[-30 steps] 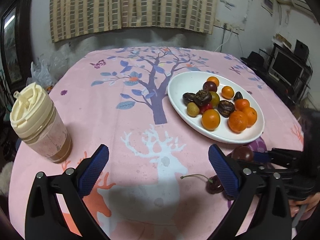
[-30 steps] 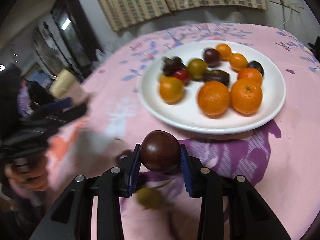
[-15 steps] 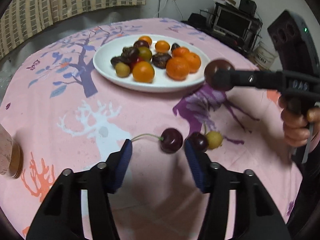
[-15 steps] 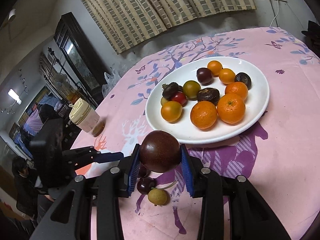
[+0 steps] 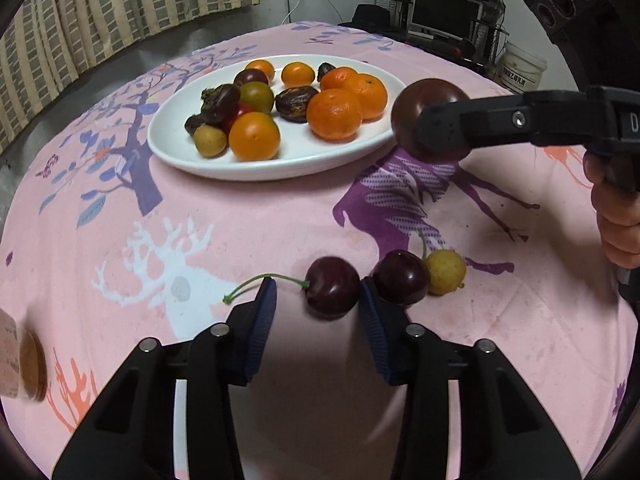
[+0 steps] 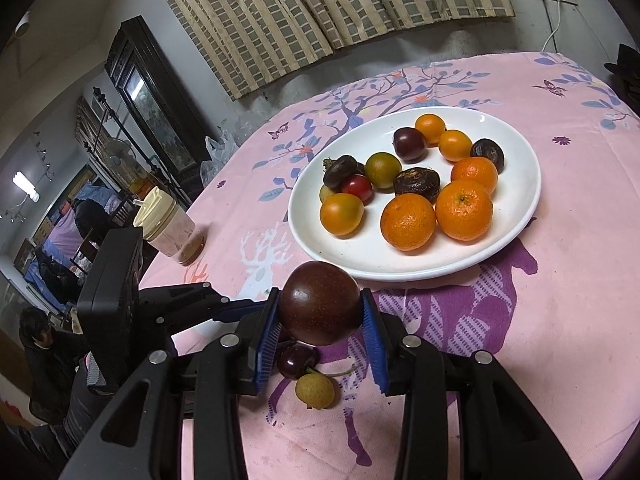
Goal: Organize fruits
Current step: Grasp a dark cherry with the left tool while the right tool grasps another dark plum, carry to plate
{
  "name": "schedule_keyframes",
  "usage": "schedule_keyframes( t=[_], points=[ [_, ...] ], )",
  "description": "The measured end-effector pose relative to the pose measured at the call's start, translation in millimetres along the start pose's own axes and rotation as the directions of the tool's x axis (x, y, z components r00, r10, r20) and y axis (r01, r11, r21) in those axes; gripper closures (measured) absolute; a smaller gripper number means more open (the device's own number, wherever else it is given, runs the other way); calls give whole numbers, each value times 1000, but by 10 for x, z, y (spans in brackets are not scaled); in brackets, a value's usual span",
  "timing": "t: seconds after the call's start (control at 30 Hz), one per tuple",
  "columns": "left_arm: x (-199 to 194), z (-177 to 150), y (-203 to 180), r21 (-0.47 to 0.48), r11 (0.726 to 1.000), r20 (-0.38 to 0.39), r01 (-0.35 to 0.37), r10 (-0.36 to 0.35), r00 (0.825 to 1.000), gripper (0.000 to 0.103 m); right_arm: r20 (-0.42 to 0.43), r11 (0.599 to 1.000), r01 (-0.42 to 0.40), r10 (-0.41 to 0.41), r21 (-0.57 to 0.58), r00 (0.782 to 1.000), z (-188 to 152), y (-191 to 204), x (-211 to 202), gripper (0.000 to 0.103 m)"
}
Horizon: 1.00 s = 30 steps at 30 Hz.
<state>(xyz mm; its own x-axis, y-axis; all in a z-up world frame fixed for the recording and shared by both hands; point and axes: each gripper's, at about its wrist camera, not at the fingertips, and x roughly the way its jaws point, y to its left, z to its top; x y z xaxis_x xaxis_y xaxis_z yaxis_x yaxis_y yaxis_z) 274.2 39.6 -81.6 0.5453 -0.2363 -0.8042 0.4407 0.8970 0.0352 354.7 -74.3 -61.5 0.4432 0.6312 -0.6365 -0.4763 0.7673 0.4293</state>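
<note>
Right gripper [image 6: 320,322] squeezing round dark brown fruit [image 6: 319,303], left gripper [image 5: 316,310] wide around stemmed dark red cherry [image 5: 333,286]; close softly, then lift toward white plate [image 5: 280,166] at eleven o'clock.

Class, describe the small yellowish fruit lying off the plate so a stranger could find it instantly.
Start at the white plate, then move nearer across the pink cloth to three loose fruits. The yellow fruit touches one of two dark cherries; it alone is pale yellow.

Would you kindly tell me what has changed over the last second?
The left gripper swung from the cup toward the loose fruit and now brackets a cherry, jaws open. The right gripper stayed shut on the dark round fruit, near the plate. Plate contents unchanged.
</note>
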Motion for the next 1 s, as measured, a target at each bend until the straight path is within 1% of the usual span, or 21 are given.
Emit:
schedule_keyframes(
  t=[0.1, 0.23, 0.37, 0.53, 0.67, 0.8, 0.87, 0.97, 1.0],
  points=[
    [32, 36, -26, 15, 1000, 16, -9, 9, 1000, 61, -2, 1000, 4, -4, -4, 1000, -7, 8, 4, 64],
    [44, 48, -16, 7, 1000, 16, 21, -22, 1000, 73, -2, 1000, 14, -14, -10, 1000, -13, 12, 6, 64],
    [34, 41, -31, 1, 1000, 16, 12, -12, 1000, 73, 1, 999, 28, -28, -25, 1000, -16, 33, 5, 64],
    [-6, 5, -24, -31, 999, 12, 15, -15, 1000, 73, 0, 999, 37, -37, -29, 999, -17, 36, 6, 64],
    [-72, -35, -36, -45, 999, 23, 10, -9, 1000, 74, 2, 999, 37, -37, -32, 999, -8, 34, 5, 64],
    [-205, -56, 15, -92, 996, 61, 9, -4, 998, 74, 9, 998, 34, -34, -48, 999, -11, 69, -7, 64],
    [-299, -36, 66, -132, 991, 93, 33, -21, 995, 74, 24, 998, 28, -27, -61, 999, -10, 99, -31, 64],
    [-443, 56, 150, -192, 979, 152, 66, -37, 988, 74, 53, 997, 20, -16, -77, 998, 4, 135, -81, 64],
    [-498, 98, 188, -216, 973, 181, 78, -39, 983, 74, 61, 997, 18, -14, -80, 998, 8, 143, -93, 64]
  ],
)
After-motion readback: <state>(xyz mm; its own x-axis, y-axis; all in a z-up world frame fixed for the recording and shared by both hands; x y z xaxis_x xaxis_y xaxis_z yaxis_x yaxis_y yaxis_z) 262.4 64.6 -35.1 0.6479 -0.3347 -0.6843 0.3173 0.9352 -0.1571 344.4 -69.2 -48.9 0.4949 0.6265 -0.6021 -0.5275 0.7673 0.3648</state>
